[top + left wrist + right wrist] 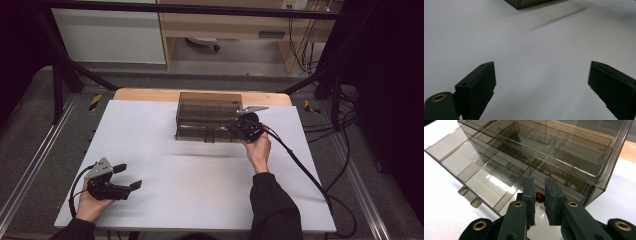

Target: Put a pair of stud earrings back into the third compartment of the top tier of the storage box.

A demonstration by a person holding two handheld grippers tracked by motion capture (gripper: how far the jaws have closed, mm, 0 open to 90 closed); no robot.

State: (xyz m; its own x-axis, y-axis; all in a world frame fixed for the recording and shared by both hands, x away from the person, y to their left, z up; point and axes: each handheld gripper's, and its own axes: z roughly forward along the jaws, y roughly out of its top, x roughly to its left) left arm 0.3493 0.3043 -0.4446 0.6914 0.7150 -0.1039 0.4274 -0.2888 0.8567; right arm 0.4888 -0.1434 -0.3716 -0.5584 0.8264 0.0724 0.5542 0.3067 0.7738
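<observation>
White bench (200, 185) under dim light, smoky clear plastic organizer box (207, 116) at far edge, lid up, dividers inside. Right gripper (539, 195) at box's right front corner, jaws narrowed on small dark red bead (539, 197) over front compartment. Left gripper (129, 176) parked near left corner, jaws wide, nothing between, well apart from box.

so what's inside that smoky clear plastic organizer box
The smoky clear plastic organizer box holds stacked trays split by dividers, seemingly empty. A small dark red bead sits between the right gripper jaws at its lowest tray; deeper compartments are obscured.
</observation>
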